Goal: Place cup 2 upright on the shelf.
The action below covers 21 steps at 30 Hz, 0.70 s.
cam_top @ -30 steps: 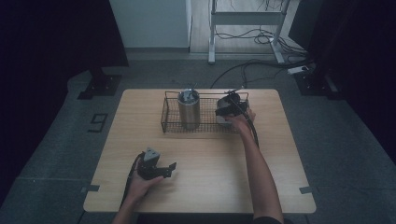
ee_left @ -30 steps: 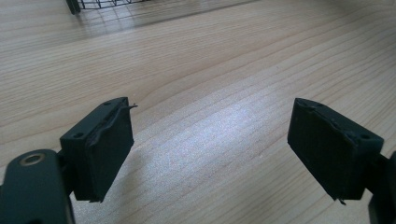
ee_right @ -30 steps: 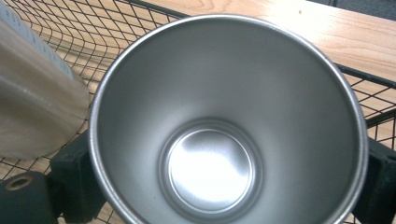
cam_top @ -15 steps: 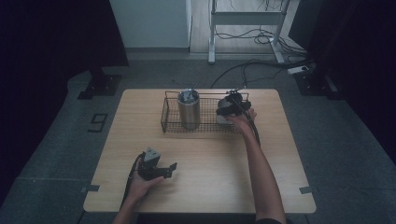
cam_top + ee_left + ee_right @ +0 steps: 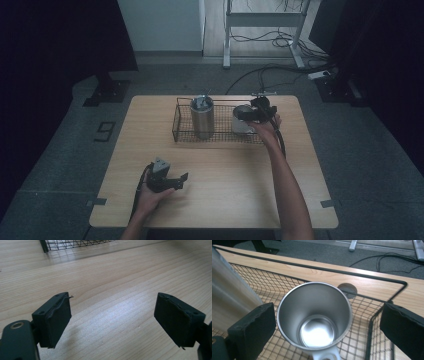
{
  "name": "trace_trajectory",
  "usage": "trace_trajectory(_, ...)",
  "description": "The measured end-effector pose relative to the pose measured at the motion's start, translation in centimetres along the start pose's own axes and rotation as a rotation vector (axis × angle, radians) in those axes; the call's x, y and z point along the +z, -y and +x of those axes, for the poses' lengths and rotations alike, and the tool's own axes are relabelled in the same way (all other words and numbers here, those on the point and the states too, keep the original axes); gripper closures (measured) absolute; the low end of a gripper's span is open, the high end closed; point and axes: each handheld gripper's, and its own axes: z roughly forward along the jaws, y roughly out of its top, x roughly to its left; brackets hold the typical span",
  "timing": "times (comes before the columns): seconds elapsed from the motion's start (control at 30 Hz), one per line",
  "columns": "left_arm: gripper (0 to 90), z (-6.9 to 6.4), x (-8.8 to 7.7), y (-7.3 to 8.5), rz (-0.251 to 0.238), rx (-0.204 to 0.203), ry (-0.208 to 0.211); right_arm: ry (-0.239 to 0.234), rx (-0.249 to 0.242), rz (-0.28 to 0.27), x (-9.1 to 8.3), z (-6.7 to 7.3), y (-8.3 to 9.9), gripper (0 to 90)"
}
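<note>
A steel mug (image 5: 314,315) with a white handle stands upright in the right end of a black wire basket (image 5: 220,135). It shows as a pale cup (image 5: 242,120) in the high view. My right gripper (image 5: 328,310) hangs over it, open, one jaw on each side of the rim with a gap on both sides. A tall steel tumbler (image 5: 202,116) stands in the basket's left half. My left gripper (image 5: 181,181) rests low over the bare table near the front left. It is open with nothing between its fingers (image 5: 53,320).
The wooden table (image 5: 235,190) has free room across its front and middle. A round cable hole (image 5: 347,289) sits in the tabletop just beyond the basket. Cables and a metal stand (image 5: 262,20) lie on the floor behind the table.
My right gripper has drawn slightly to the right and back from the mug, which now shows more fully in the basket. The left gripper has stayed put.
</note>
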Motion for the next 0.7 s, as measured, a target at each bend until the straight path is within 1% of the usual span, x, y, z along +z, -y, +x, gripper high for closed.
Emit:
trace_trajectory(0.13,14.3,-0.1,0.0,0.0,0.002,0.004,0.002,-0.014,0.001,-0.031,-1.4,-0.1,0.5,1.7)
trace_trajectory(0.27,14.3,-0.1,-0.1,-0.1,-0.002,0.003,-0.002,-0.029,-0.004,-0.051,-2.9,-0.4,1.5,3.0)
trace_trajectory(0.4,14.3,0.0,-0.1,-0.1,0.002,0.004,-0.005,-0.043,-0.016,-0.051,-4.1,-0.6,2.8,3.8)
trace_trajectory(0.57,14.3,-0.1,0.0,0.0,0.007,0.009,-0.008,-0.058,-0.015,-0.048,-5.6,-1.0,4.9,5.5)
trace_trajectory(0.7,14.3,-0.2,0.1,0.0,0.007,0.01,-0.007,-0.072,-0.015,-0.049,-6.4,-1.1,6.4,6.2)
